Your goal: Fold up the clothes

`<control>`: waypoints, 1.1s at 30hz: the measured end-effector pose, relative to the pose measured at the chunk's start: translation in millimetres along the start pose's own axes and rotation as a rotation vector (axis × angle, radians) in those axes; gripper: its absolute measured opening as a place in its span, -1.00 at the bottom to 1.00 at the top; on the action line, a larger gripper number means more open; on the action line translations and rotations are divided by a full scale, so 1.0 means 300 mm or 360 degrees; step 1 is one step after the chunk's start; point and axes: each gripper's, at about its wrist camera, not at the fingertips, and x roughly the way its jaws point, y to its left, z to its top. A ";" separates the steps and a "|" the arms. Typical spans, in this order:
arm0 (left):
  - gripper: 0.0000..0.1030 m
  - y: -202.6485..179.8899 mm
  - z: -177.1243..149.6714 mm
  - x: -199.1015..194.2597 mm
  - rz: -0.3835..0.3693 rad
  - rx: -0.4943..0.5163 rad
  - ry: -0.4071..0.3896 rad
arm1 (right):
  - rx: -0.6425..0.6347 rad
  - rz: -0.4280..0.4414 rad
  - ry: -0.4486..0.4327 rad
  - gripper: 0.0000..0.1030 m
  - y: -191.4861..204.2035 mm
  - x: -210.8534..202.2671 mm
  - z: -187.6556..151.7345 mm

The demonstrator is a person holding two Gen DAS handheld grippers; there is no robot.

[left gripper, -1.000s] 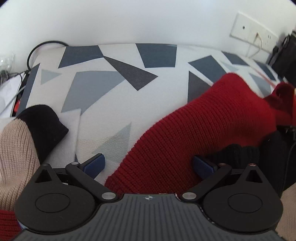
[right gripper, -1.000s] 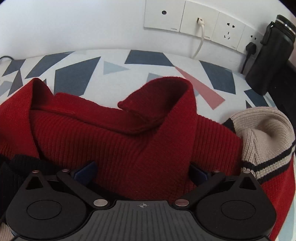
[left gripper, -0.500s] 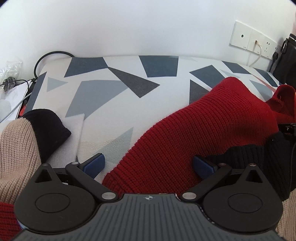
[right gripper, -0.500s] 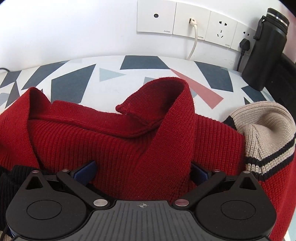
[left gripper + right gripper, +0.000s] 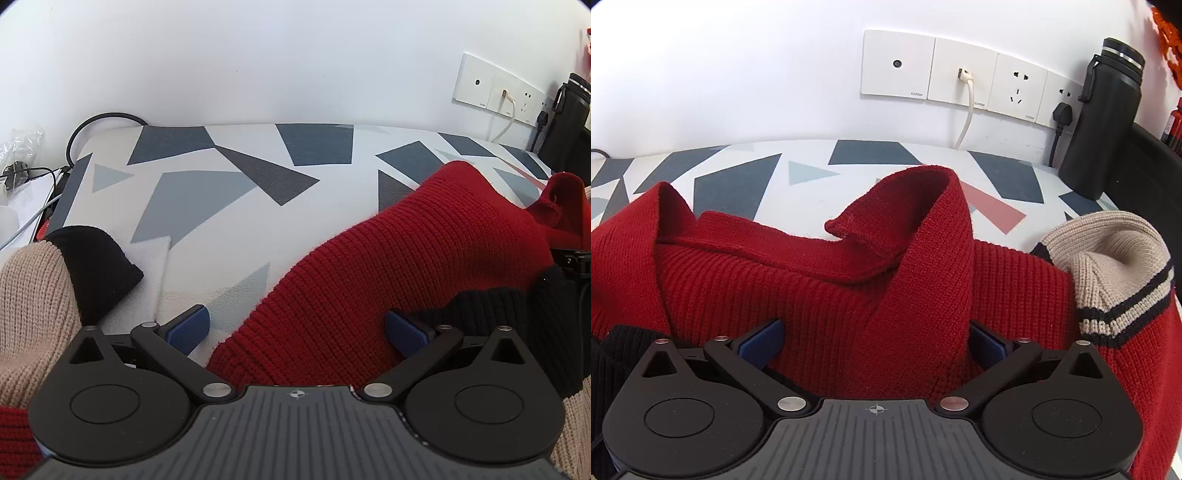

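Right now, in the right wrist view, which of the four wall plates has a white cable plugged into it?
The second plate from the left: a white cable hangs from it. The leftmost plate is bare; a black plug sits by the rightmost.

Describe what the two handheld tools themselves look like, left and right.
Both look alike. The left tool and right tool each have a ribbed dark grey body bearing a small crosshair mark, two round black discs, black link arms with silver pivot pins, and blue textured finger pads. No cables or sleeves show.
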 end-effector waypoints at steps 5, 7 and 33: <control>1.00 0.006 -0.002 -0.002 -0.0009 -0.0008 -0.0013 | 0.0012 0.0014 -0.0009 0.99 -0.006 -0.001 -0.009; 1.00 0.008 -0.002 -0.003 -0.0013 -0.0014 -0.0017 | 0.0013 0.0027 -0.0026 0.99 -0.011 0.001 -0.017; 1.00 0.012 0.001 -0.003 -0.0018 -0.0007 -0.0015 | 0.0195 0.0531 -0.0077 0.70 -0.014 -0.118 0.200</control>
